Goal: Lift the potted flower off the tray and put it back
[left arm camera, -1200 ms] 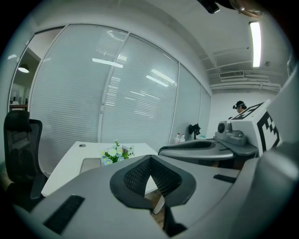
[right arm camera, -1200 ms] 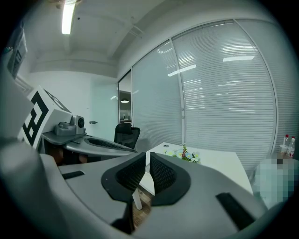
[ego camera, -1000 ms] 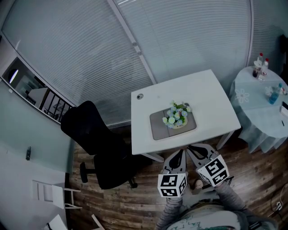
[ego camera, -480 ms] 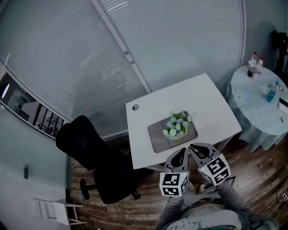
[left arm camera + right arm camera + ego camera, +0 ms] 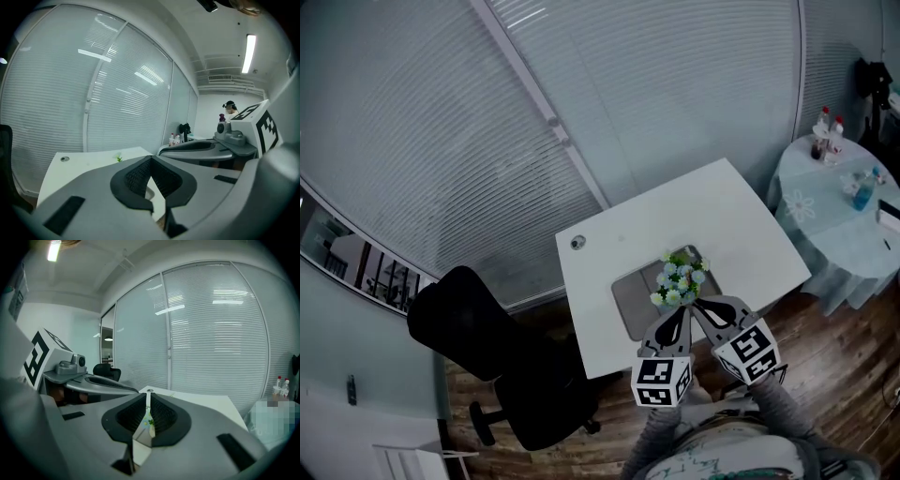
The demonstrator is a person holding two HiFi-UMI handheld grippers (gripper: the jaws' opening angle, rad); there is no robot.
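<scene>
- The flower [image 5: 680,278] stands upright on the tray [image 5: 630,298], near the front edge of the table [image 5: 609,246].
- It lies just ahead of both grippers' tips, roughly on the line between them. Neither looks clearly nearer.
- The right gripper [image 5: 712,311] points straight at it: the blooms [image 5: 148,421] show through the thin slit between its jaws.
- The left gripper [image 5: 675,319] has its jaws pressed together, holding nothing.
- The right gripper's jaws are all but together, gripping nothing.
- Judgement: the jaws must part before either can take the pot, with its long axis upright.
</scene>
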